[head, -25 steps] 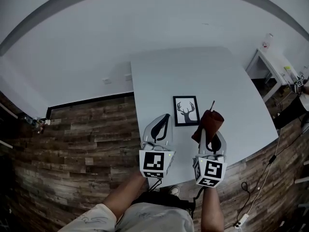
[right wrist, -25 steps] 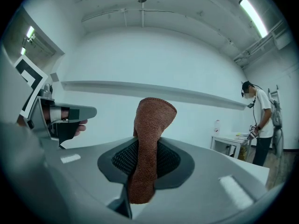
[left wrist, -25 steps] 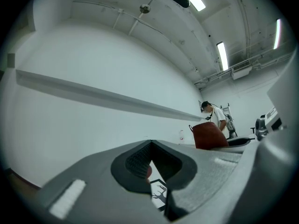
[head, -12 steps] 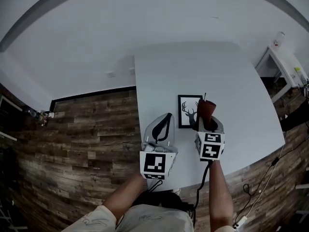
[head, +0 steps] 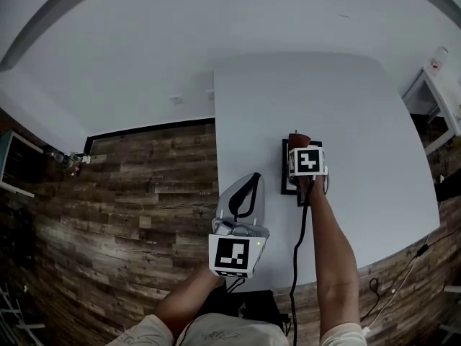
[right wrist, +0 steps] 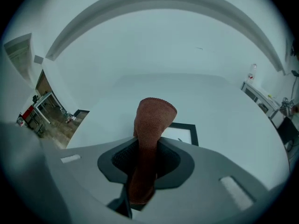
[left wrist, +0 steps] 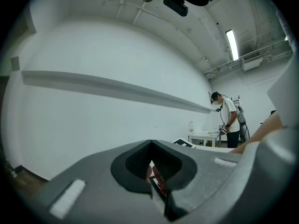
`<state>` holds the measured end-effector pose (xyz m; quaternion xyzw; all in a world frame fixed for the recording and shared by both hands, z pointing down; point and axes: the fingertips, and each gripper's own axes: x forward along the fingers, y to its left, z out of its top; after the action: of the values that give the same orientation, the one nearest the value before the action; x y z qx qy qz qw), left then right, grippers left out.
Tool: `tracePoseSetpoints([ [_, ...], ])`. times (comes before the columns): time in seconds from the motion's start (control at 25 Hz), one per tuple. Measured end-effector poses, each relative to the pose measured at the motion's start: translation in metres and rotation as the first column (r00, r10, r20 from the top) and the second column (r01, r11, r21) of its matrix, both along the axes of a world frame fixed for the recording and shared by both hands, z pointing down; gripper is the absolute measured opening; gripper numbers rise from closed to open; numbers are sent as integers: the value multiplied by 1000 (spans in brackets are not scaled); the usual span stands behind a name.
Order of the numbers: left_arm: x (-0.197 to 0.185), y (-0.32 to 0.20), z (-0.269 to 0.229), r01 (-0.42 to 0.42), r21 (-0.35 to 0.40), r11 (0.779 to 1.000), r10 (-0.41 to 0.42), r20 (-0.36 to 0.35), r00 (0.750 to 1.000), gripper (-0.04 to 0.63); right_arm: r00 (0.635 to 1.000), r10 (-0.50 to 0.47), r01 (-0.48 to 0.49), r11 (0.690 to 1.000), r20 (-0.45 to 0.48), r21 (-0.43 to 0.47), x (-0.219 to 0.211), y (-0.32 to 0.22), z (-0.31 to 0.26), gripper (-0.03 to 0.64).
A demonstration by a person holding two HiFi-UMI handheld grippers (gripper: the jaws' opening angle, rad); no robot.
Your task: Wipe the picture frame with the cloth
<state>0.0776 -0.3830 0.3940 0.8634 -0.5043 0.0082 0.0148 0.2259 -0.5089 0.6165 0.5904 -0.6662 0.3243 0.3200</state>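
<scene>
While the right gripper [right wrist: 142,181] pinched the rust-brown cloth [right wrist: 152,120] over the picture frame [right wrist: 187,130], the left gripper's [head: 243,193] jaws sat pressed together.

From where I stand, no word, number or brand name can be read anywhere. The only signs are coded squares. The marker cube [head: 233,254] on the left gripper [head: 249,182] shows a black-and-white block pattern inside a white border on its top face. The cube [head: 307,161] on the right gripper [right wrist: 148,148] carries a different pattern of the same kind. Both are blocky codes, not letters or digits. A small green light glows at the corner of the left cube's top face, with no label beside it that I can make out.
</scene>
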Motion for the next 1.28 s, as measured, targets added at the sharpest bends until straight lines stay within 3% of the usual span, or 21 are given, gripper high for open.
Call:
tracePoseSetpoints([
  [0.16,-7,-10,7,28,16,999,-28,-12,1000,0,999,-49,47,997,-24,-61,-9,-12,21,109],
  [0.36,-4,-13,14,9,-46,999,-9,-1,1000,0,989,-107,97,991,-106,-89,-1,-17,31,109],
  [0.44,-1,-15,16,9,-39,999,-9,-3,1000,0,983,-117,104,990,-139,-99,9,-17,32,109],
  [0.72,11,-19,19,-2,-27,1000,1,-28,1000,0,977,-20,-5,994,-214,-114,81,1,34,109],
  [0.88,16,-15,18,-3,-31,1000,2,-36,999,0,979,15,-36,994,-204,-101,97,11,34,110],
  [1.04,17,-12,19,-3,-20,1000,2,-33,999,0,985,12,-21,999,-174,-49,82,11,23,109],
  [1.28,19,-9,19,0,-32,999,-2,-52,999,0,995,-80,79,997,-62,-8,10,15,8,109],
])
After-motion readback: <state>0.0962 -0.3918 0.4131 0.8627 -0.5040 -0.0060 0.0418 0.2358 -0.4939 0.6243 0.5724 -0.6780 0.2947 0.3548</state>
